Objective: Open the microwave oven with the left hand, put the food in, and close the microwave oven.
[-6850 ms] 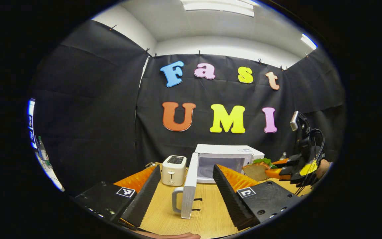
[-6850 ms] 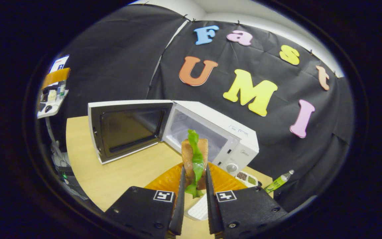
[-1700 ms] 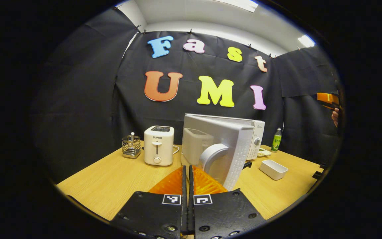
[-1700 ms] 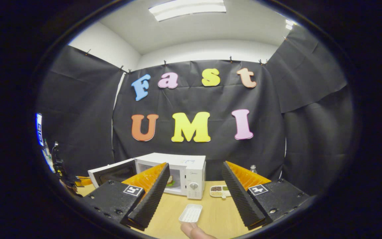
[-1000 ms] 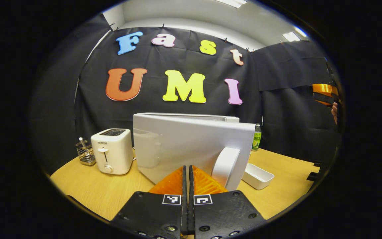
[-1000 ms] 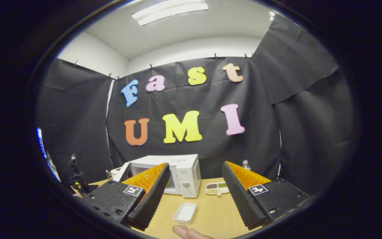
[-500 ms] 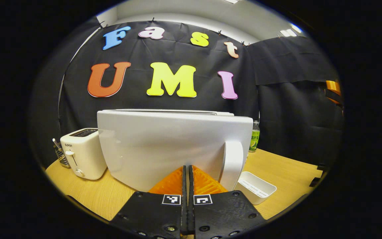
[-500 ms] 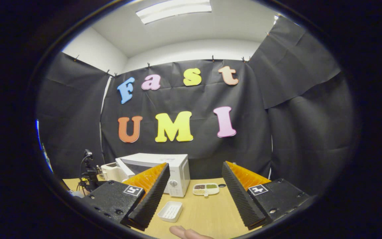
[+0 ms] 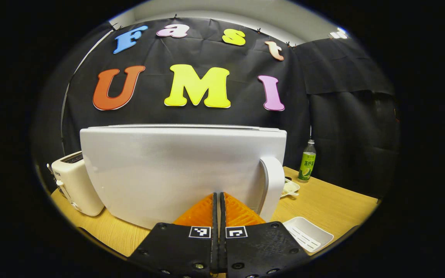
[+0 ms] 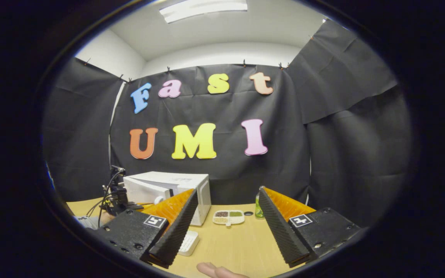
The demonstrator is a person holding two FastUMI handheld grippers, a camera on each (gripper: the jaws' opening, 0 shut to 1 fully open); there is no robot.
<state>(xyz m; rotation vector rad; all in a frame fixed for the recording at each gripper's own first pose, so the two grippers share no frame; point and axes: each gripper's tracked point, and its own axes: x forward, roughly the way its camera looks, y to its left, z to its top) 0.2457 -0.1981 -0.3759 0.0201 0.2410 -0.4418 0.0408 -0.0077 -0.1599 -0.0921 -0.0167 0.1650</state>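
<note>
When looking along the left gripper (image 9: 217, 195) in the left gripper view, finds its jaws pressed flat together with nothing between them, tips set against the lower front of the wide white microwave oven (image 9: 176, 166). Meets the door face-on and very close, drawn in against the oven body with just a thin strip of the top above it; cannot tell whether fully latched. Picks out the curved white door handle (image 9: 272, 185) upright just right of the tips. Shows a white two-slot toaster (image 9: 73, 183) at the oven's left, a green plastic bottle (image 9: 306, 162) standing well off to its right, a small divided dish of grains (image 9: 290, 188) just past the handle, and a shallow white rectangular tray (image 9: 307, 235) near the front of the light wooden table (image 9: 334, 200). From the right gripper view, takes in the same oven (image 10: 168, 185) small and at an angle, sitting at the table's left rear, with the left gripper's dark cabled body (image 10: 116, 200) at its front. Gives the right gripper (image 10: 227, 193) with jaws spread wide and empty, raised well clear of the oven. Frames the divided dish (image 10: 228, 217) between them, the bottle (image 10: 258, 210) half hidden by one finger, the tray (image 10: 187, 241) lower left, and a bare fingertip (image 10: 214, 270) at the bottom edge.
</note>
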